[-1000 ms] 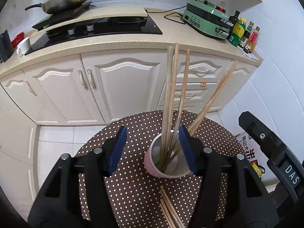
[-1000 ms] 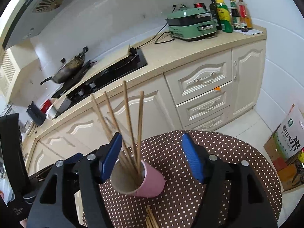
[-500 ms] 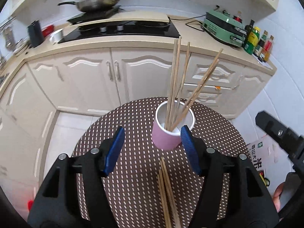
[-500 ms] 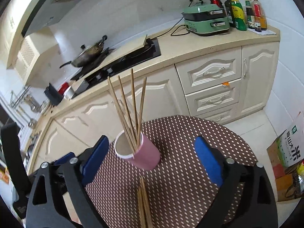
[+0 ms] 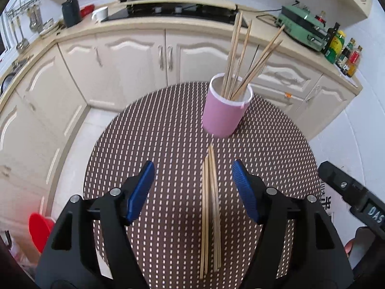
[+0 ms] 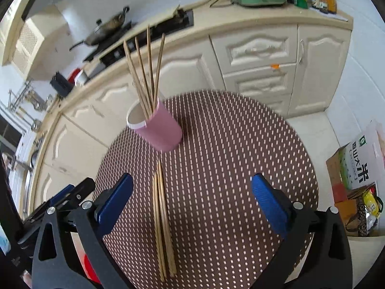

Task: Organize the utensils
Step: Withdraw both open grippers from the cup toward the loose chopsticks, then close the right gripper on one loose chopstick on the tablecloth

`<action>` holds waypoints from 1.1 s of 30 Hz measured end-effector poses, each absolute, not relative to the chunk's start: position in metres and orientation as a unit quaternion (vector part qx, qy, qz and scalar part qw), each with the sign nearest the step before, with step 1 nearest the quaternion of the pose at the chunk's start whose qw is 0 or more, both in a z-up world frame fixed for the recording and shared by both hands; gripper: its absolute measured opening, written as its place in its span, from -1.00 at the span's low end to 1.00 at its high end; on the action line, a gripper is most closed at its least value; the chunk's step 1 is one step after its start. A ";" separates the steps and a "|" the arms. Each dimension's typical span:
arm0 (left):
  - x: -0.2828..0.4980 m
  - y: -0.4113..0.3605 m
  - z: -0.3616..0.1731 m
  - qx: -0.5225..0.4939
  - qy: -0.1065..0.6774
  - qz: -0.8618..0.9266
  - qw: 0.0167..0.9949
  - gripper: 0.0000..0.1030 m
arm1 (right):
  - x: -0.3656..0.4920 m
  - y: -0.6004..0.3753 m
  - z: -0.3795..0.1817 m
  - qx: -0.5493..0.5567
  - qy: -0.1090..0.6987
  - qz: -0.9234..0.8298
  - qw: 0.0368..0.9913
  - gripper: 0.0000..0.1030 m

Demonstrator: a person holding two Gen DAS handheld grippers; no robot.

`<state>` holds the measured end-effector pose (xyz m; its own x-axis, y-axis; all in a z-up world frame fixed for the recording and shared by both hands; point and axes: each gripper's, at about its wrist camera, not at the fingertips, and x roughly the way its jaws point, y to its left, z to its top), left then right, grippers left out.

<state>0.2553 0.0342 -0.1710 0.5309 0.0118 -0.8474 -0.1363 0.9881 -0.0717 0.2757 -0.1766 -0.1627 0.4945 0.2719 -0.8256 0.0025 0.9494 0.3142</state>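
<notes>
My left tool stands with its jaws apart and widening, nothing pressed between the blue pads. My right tool is spread wide, its jaws also parting, and grips nothing.

Straight below the gap of my left tool lies the loose bundle of chopsticks, flat on the polka-dot worktop, running lengthwise away from me; neither pad touches it. Seen from my right tool, the same bundle lies closer to its left pad than its right, again untouched.

Just beyond the far tips of the bundle stands the pink cup, upright on the worktop, ahead of both tools and a little right of my left one. Several chopsticks in the cup stick up out of it, fanning apart toward their tops.

Past the worktop's far edge run cream cabinets under a kitchen counter, with a black hob, a wok, a green appliance and bottles at the right end.
</notes>
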 end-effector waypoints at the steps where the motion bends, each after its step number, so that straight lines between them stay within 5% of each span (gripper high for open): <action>1: 0.253 0.035 -0.174 -0.066 0.487 0.043 0.870 0.30 | 0.273 -0.176 -0.166 0.138 0.501 0.080 0.851 0.84; 33: 0.289 0.087 -0.297 -0.063 0.605 0.003 0.793 0.32 | 0.313 -0.090 -0.278 0.032 0.603 0.053 0.795 0.84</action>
